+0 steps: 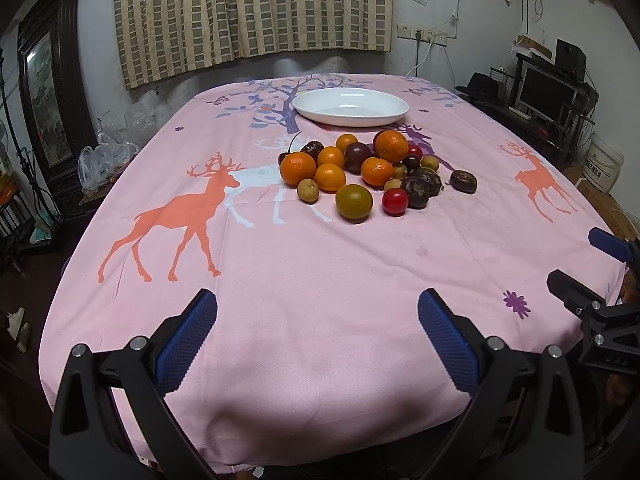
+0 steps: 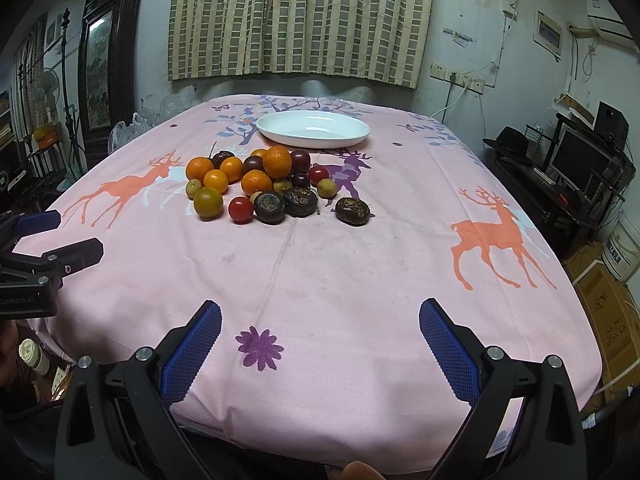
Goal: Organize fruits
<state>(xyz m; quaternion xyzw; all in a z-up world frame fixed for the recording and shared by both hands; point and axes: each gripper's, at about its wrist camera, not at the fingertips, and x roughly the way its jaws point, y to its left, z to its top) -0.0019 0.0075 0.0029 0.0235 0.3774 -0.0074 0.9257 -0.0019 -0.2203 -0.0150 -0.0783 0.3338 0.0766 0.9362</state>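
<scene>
On the table, the pink cloth (image 1: 320,300) carries a white dish (image 1: 350,106) at the far end, nothing in it, and just in front of it the fruit pile (image 1: 360,168): oranges, dark round fruit, small red ones, with one dark fruit (image 2: 352,211) lying slightly apart to the right. Left gripper (image 1: 318,320) and right gripper (image 2: 320,324) both hang over the near edge, jaws spread wide, holding nothing, well apart from the fruit.
</scene>
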